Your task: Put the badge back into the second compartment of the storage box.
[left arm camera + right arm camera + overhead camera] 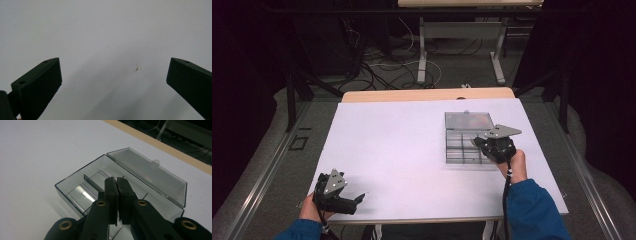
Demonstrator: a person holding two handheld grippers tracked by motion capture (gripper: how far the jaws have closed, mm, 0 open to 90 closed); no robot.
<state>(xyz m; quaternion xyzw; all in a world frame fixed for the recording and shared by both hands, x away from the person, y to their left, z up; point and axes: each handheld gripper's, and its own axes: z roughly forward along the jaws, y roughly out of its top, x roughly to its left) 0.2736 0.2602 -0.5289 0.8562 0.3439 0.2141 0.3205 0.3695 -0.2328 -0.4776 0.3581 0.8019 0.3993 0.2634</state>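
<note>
Hovering right gripper (pixel 117 178), clenched on nothing visible, above open compartment box (pixel 100 173) for placing; left gripper (pixel 113 75) released, idling aside.

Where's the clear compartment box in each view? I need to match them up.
High view: clear box right of centre, lid open away from the person, right tool over it.
Right gripper view: centre, behind the shut jaws.
Left gripper view: bare table.
Shared landmark: white table.
</note>
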